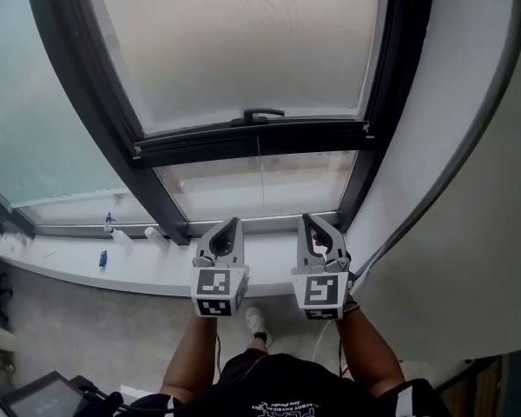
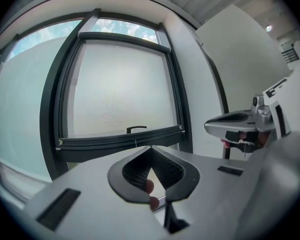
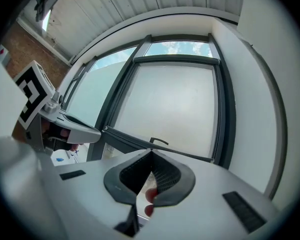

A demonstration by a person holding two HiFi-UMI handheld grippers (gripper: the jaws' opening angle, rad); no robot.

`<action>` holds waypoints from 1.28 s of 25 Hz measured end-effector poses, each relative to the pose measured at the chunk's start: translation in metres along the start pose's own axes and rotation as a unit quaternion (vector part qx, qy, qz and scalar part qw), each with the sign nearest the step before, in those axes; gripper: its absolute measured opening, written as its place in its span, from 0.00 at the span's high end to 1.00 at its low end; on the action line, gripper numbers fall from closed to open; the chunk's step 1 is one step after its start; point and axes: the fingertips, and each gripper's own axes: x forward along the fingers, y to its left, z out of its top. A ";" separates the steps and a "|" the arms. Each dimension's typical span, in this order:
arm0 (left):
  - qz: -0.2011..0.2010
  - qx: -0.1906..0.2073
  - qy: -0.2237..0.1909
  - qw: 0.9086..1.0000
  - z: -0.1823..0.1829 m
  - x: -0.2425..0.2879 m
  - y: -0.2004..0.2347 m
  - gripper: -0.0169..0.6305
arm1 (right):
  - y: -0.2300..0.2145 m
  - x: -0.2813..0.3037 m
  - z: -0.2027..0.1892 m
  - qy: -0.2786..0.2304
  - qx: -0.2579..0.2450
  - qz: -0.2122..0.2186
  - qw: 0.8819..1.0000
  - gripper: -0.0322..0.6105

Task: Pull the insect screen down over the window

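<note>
The insect screen (image 1: 234,42) hangs in the dark window frame (image 1: 87,102), drawn most of the way down. Its dark bottom bar (image 1: 252,139) carries a small black handle (image 1: 264,113); a strip of bare glass (image 1: 256,185) shows below it. My left gripper (image 1: 233,224) and right gripper (image 1: 309,222) are side by side, well below the bar and touching nothing. Both are shut with nothing between the jaws. In the left gripper view the left gripper (image 2: 150,150) points at the bar (image 2: 120,140) and handle (image 2: 136,129). The right gripper (image 3: 151,154) faces the handle (image 3: 159,142) too.
A white sill (image 1: 130,263) runs under the window, with a small blue item (image 1: 102,258) and white bits on it. A white wall (image 1: 451,146) stands close at the right. A fixed glass pane (image 1: 26,120) fills the left. Grey floor (image 1: 87,328) lies below.
</note>
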 end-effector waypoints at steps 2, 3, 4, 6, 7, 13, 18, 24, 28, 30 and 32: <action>0.005 -0.001 0.001 1.000 -0.004 -0.020 -0.014 0.97 | 0.000 -0.022 -0.005 -0.001 0.012 0.002 1.000 0.94; 0.007 -0.003 0.004 1.000 -0.006 -0.028 -0.020 0.97 | -0.001 -0.031 -0.007 0.000 0.016 0.002 1.000 0.94; 0.010 -0.007 0.006 1.000 -0.008 -0.036 -0.025 0.97 | -0.002 -0.040 -0.009 0.004 0.015 0.003 1.000 0.94; 0.015 -0.019 0.008 1.000 -0.012 -0.051 -0.034 0.97 | -0.007 -0.056 -0.012 0.013 0.008 0.003 1.000 0.94; 0.017 -0.022 0.009 1.000 -0.013 -0.058 -0.038 0.97 | -0.008 -0.065 -0.012 0.015 0.007 0.004 1.000 0.94; 0.014 -0.017 0.018 1.000 -0.015 -0.082 -0.062 0.97 | -0.007 -0.097 -0.010 0.008 0.039 0.012 0.999 0.94; 0.002 -0.008 0.020 1.000 -0.018 -0.093 -0.071 0.97 | 0.010 -0.106 -0.012 0.005 0.055 0.016 0.998 0.94; -0.020 0.003 0.022 1.000 -0.019 -0.128 -0.070 0.97 | 0.035 -0.130 -0.002 0.010 0.067 -0.001 0.998 0.94; -0.034 0.003 0.030 0.999 -0.027 -0.161 -0.071 0.97 | 0.063 -0.151 0.000 0.020 0.076 -0.002 0.997 0.94; -0.040 0.007 0.042 0.998 -0.037 -0.177 -0.069 0.97 | 0.081 -0.160 0.002 0.019 0.073 -0.003 0.997 0.94; -0.042 0.011 0.049 0.998 -0.044 -0.190 -0.067 0.97 | 0.098 -0.168 0.000 0.022 0.071 -0.003 0.997 0.94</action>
